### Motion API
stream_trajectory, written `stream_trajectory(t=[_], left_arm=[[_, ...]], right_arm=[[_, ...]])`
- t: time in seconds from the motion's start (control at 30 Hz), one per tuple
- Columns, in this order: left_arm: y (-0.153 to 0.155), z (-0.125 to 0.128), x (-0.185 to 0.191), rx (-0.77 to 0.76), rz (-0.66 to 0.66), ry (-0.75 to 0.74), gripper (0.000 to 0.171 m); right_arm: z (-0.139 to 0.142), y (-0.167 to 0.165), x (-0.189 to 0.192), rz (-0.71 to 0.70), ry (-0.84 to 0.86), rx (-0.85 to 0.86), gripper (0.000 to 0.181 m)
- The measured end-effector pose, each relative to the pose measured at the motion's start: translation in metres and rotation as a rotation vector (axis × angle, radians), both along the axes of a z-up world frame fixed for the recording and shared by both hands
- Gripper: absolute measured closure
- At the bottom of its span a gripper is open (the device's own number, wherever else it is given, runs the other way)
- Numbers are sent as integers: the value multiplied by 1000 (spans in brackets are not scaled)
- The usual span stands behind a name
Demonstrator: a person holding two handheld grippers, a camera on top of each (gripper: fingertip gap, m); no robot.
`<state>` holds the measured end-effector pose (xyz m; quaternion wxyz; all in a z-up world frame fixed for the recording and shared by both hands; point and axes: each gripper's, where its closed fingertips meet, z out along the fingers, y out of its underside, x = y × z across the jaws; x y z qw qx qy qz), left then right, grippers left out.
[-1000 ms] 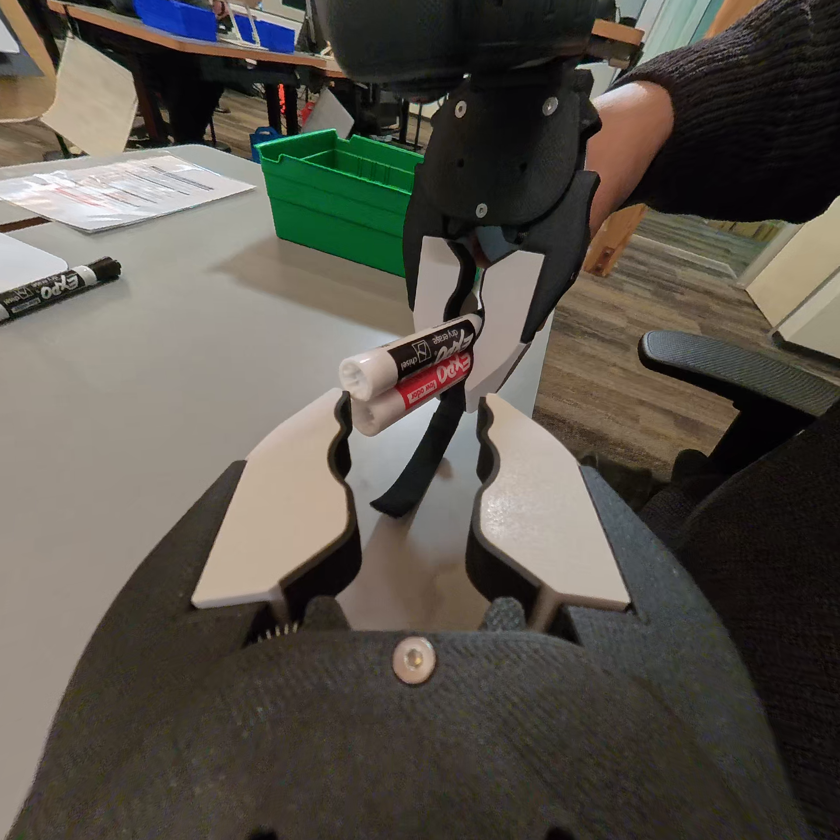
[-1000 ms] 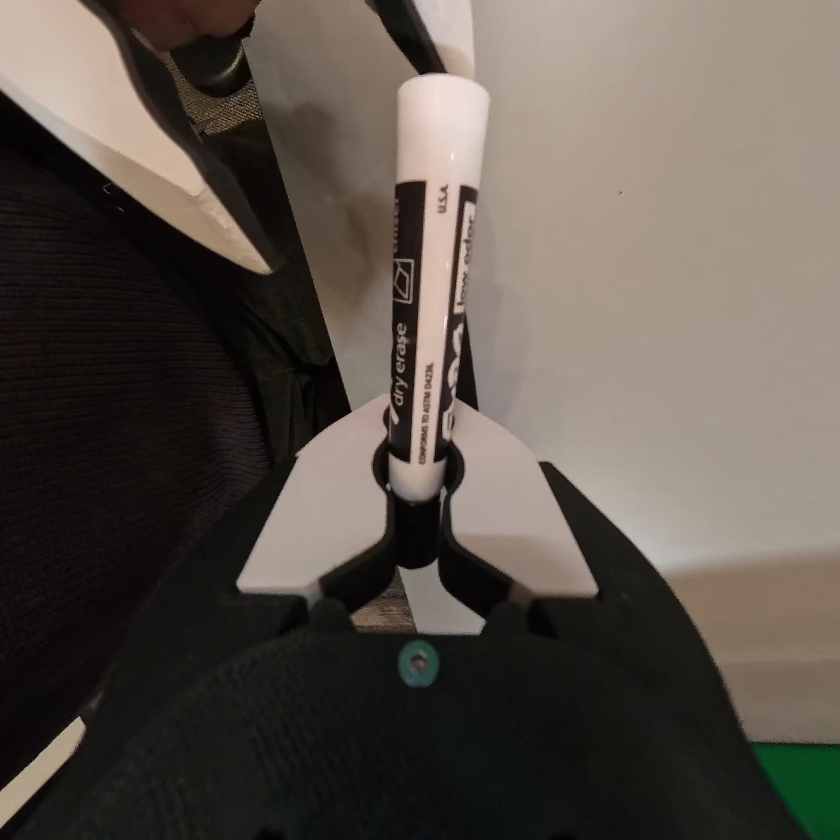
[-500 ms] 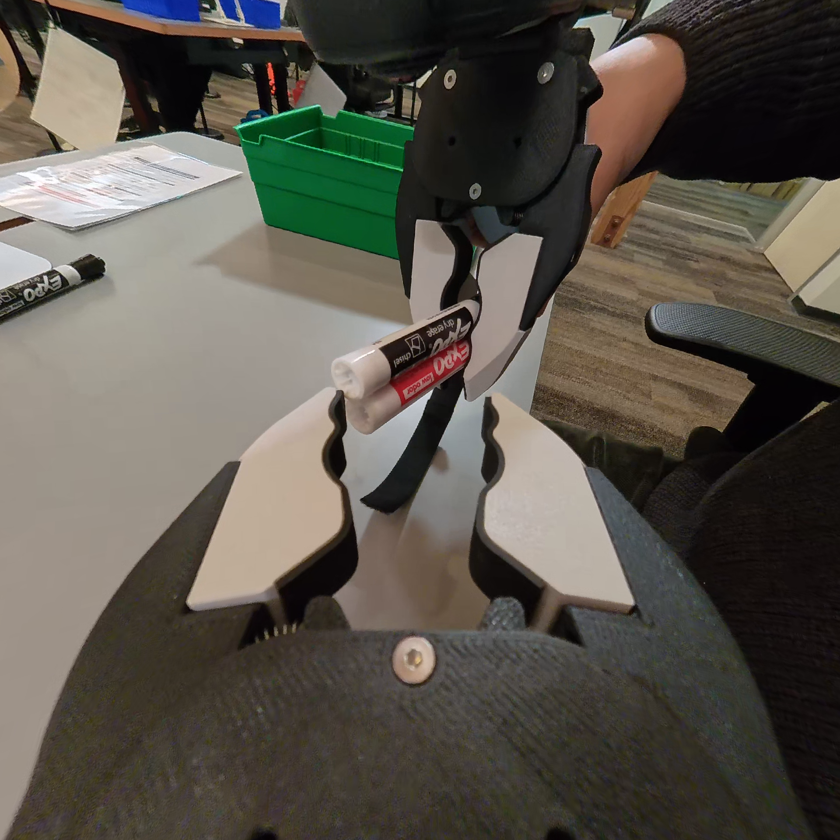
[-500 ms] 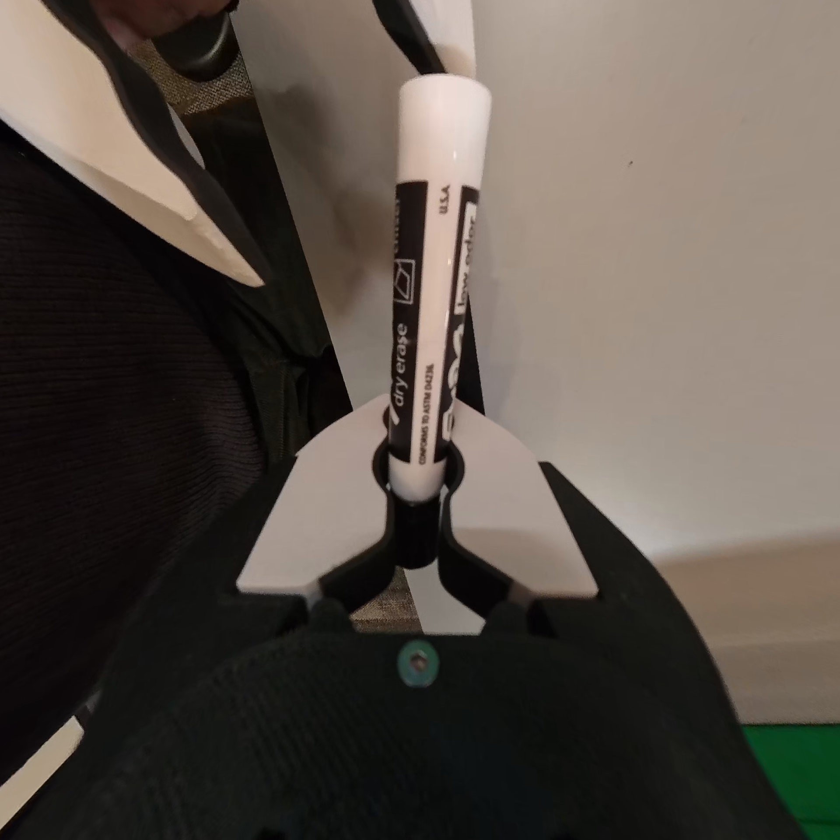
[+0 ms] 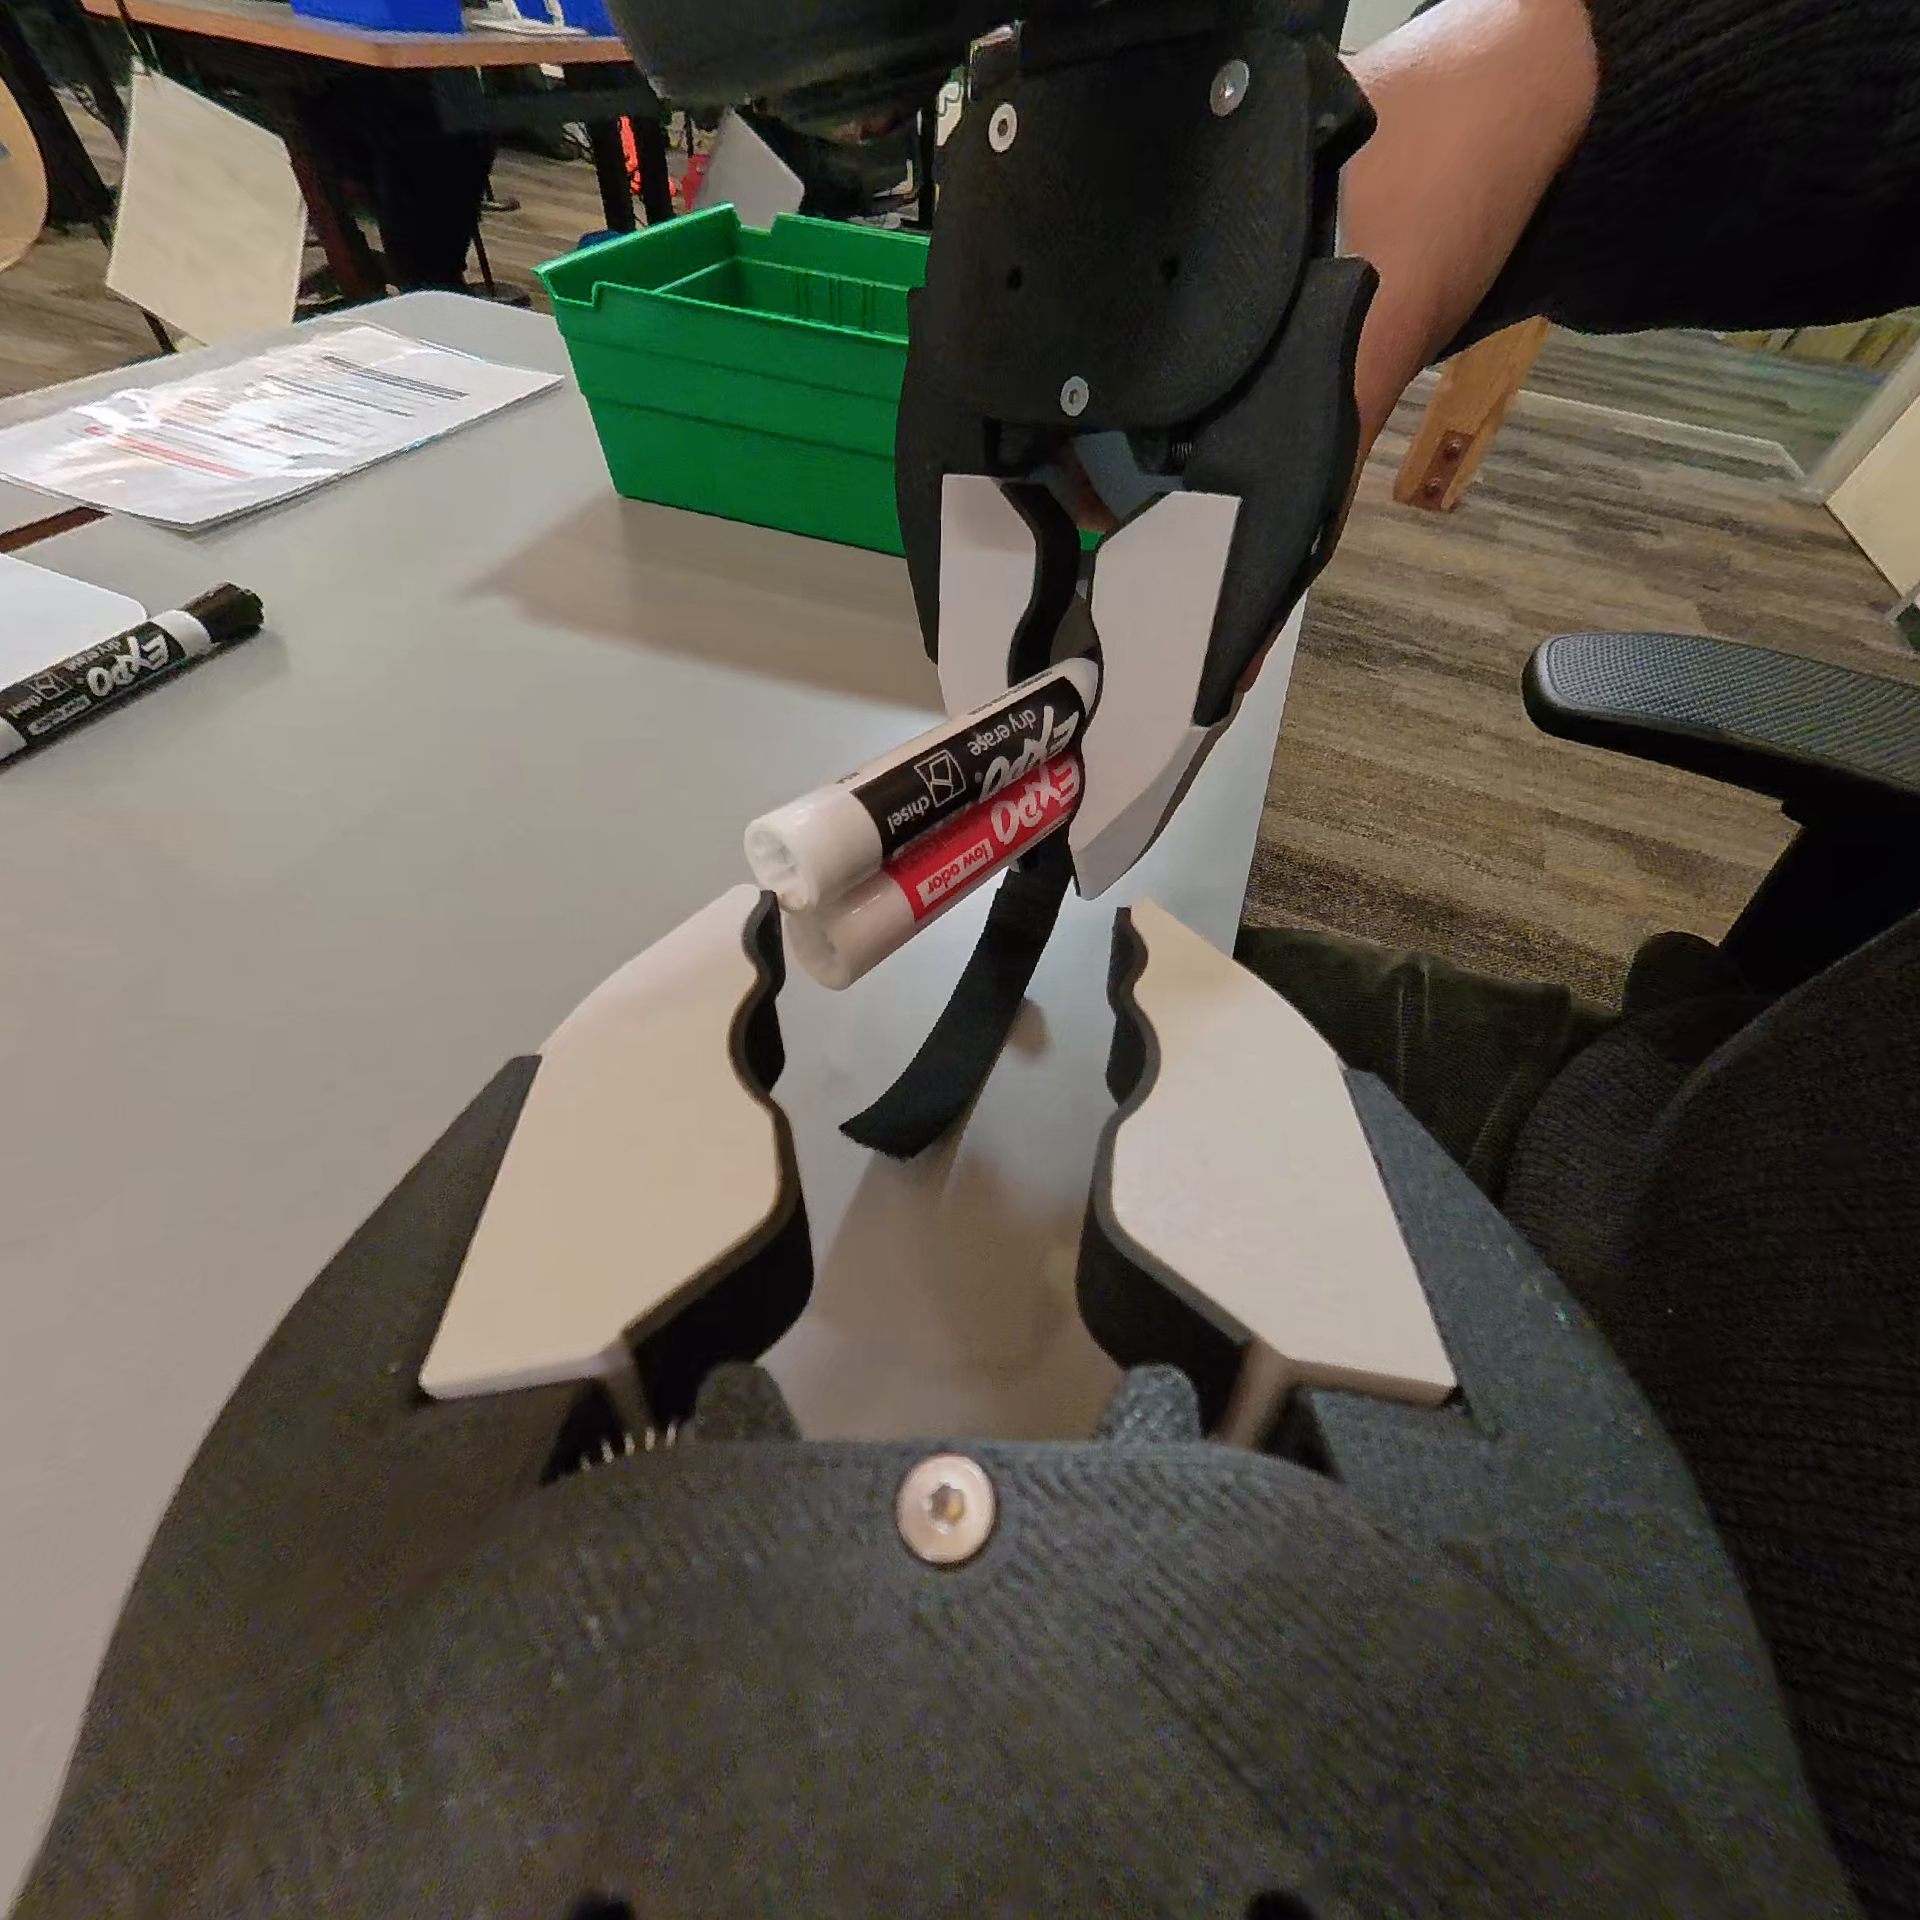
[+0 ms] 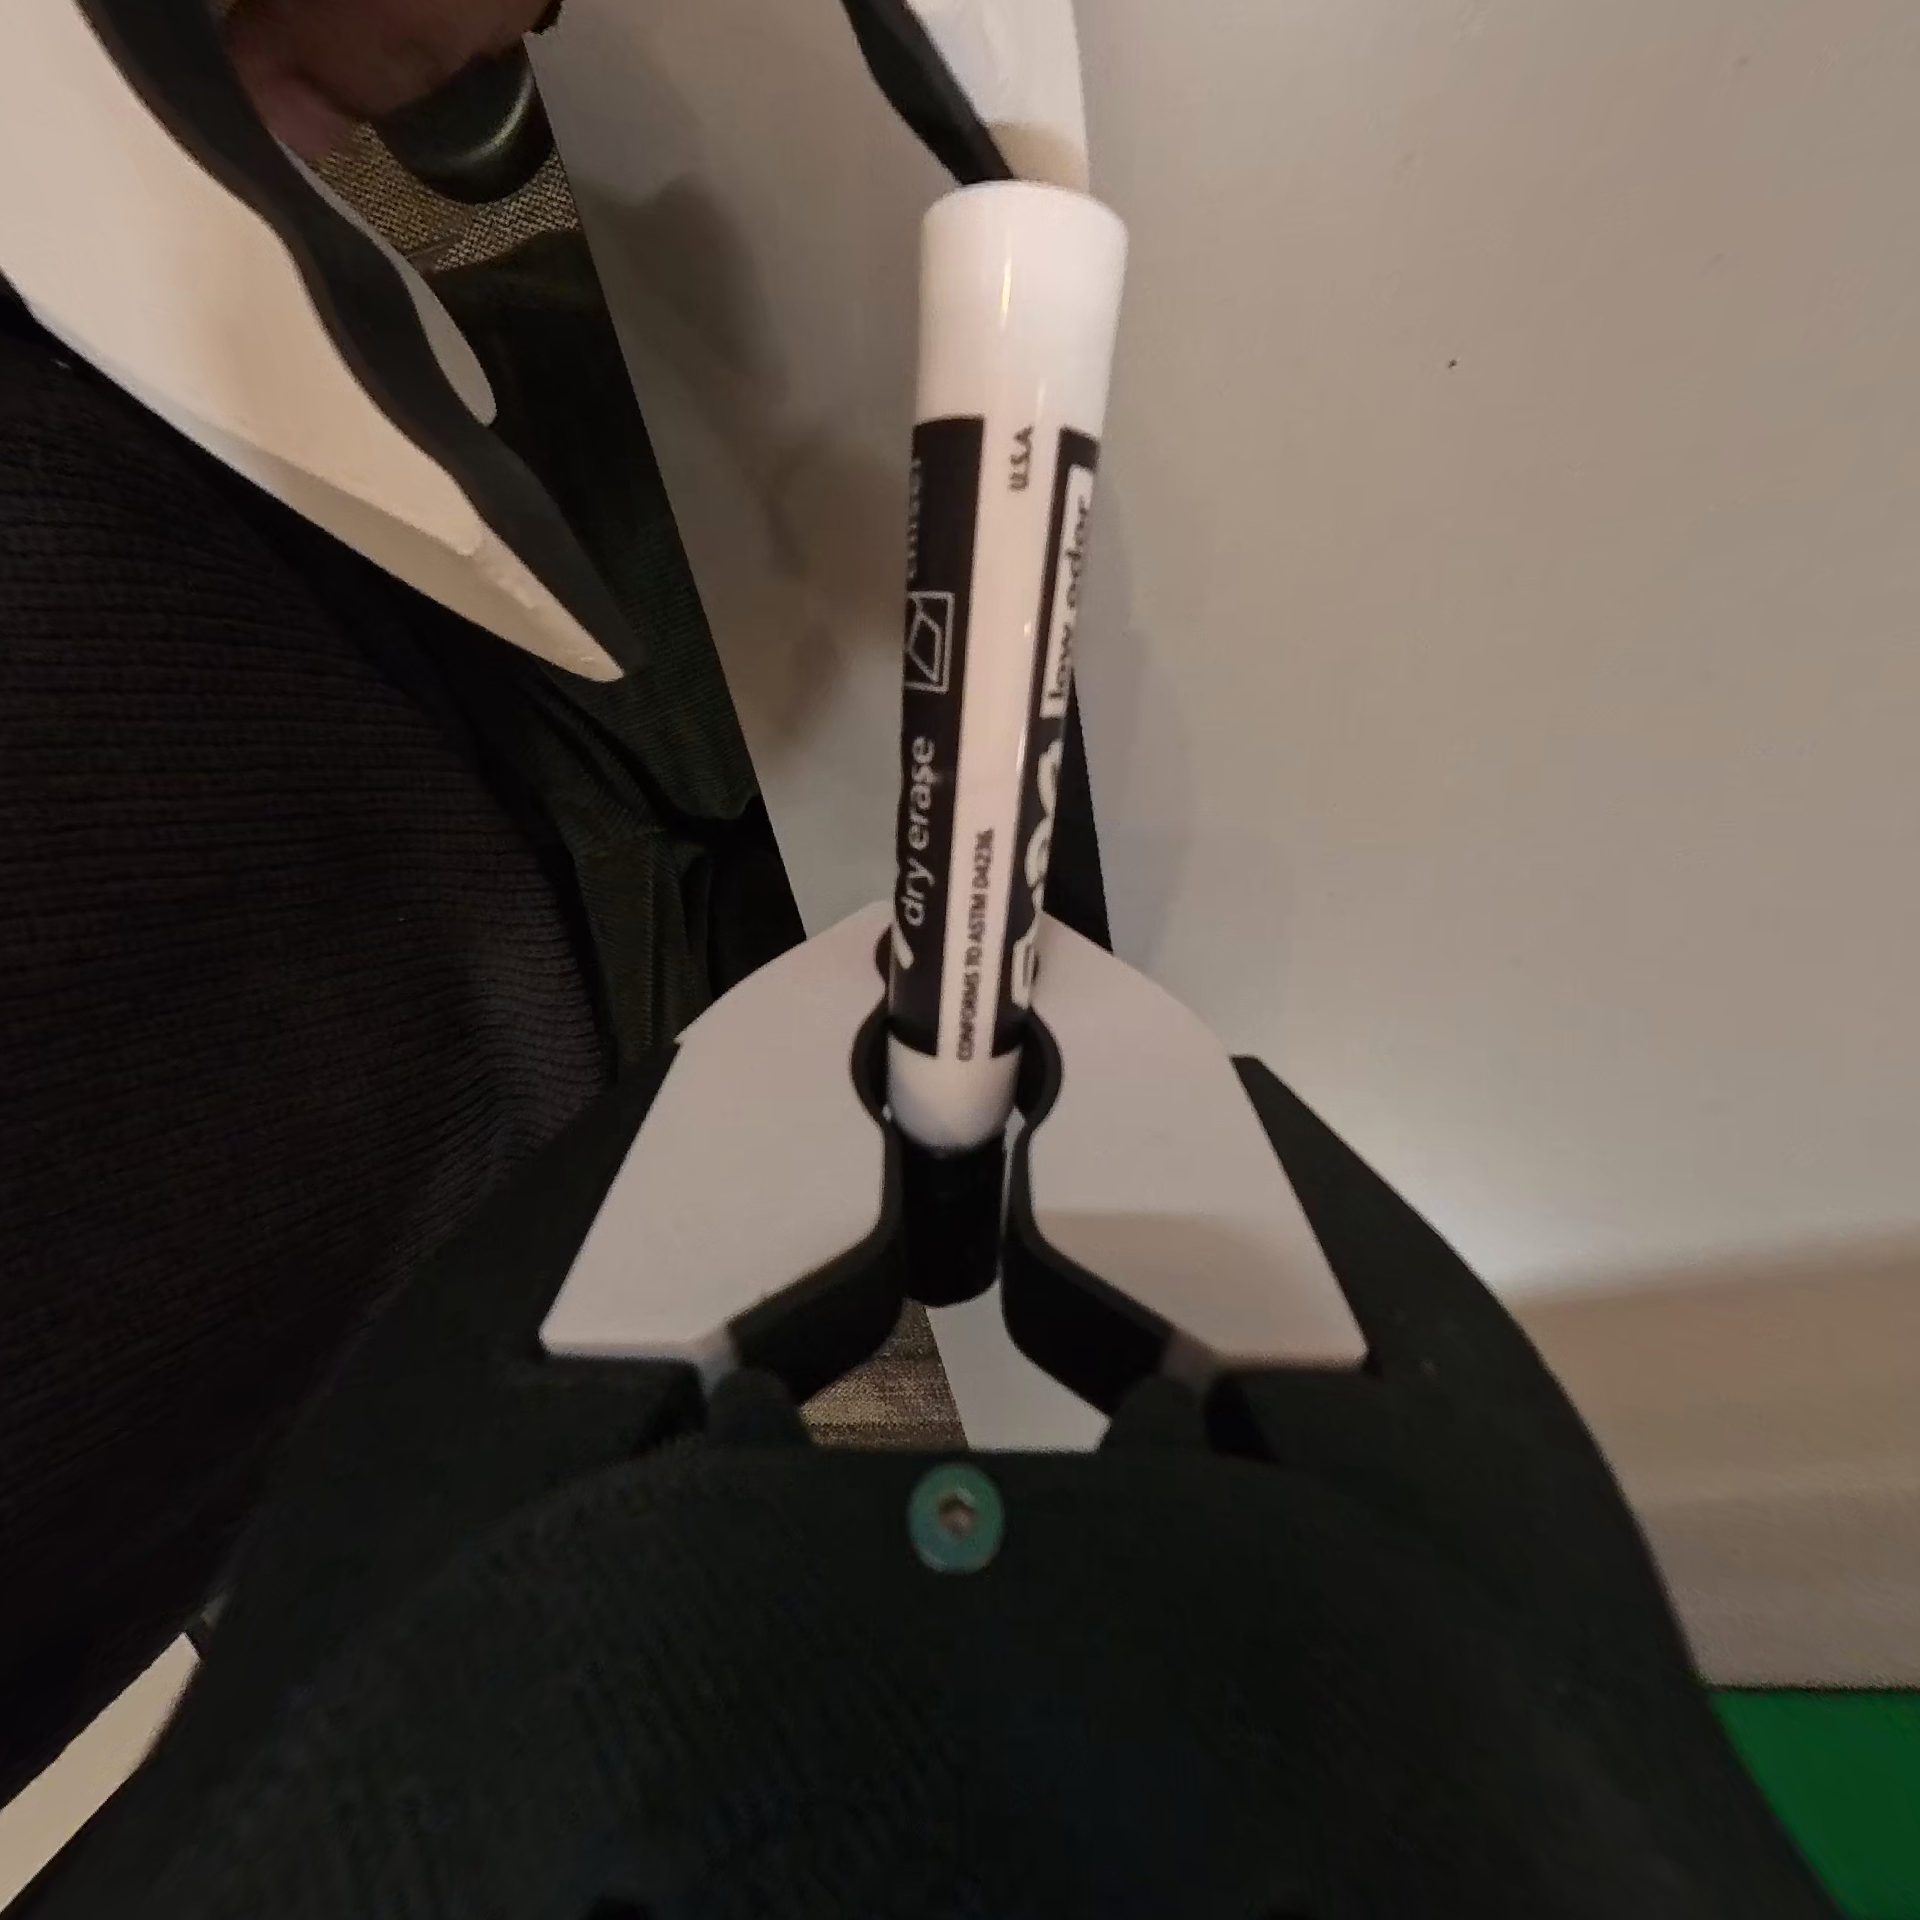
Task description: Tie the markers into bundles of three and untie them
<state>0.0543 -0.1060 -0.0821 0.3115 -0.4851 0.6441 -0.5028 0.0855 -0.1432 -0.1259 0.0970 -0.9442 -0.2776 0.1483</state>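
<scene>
The right gripper [image 6: 951,1039], its white fingers closing tight, is clamping the cap end of a black-labelled white dry-erase marker [image 5: 920,795], with a red-labelled white marker [image 5: 935,894] lying directly beneath it. A black fabric strap [image 5: 977,1008] is hanging from the pair, apparently caught in the same grip. The left gripper [image 5: 940,930] is waiting just below, jaws standing wide and holding nothing. Farther off, a second black-labelled marker [image 5: 114,675] and a green plastic bin [image 5: 727,405] are resting on the grey table [image 5: 416,831].

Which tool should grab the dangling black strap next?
Left. The left tool is open and empty, just short of the black fabric strap. The right tool is shut on the black-and-red marker pair.
</scene>
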Motion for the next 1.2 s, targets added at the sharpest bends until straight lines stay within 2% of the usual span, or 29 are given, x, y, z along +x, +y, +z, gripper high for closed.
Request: stream_trajectory(t=[0.37, 0.63, 0.73, 0.83, 0.97, 1.1, 1.2], left_arm=[[-2, -1, 0, 43, 4, 9, 105], [2, 2, -1, 16, 3, 11, 102], [6, -1, -1, 49, 15, 24, 99], [7, -2, 0, 11, 19, 34, 98], [11, 0, 0, -146, 18, 61, 92], [23, -7, -2, -276, 40, 138, 86], [24, -16, -6, -297, 38, 226, 85]], right_arm=[[-2, 0, -1, -2, 6, 2, 164], [0, 3, 0, 3, -1, 17, 164], [0, 6, 1, 29, -45, 46, 164], [-1, 9, 6, 72, -132, 98, 165], [-1, 15, 17, 137, -285, 212, 165], [10, 30, 38, 267, -600, 435, 165], [25, 40, 44, 381, -825, 607, 165]])
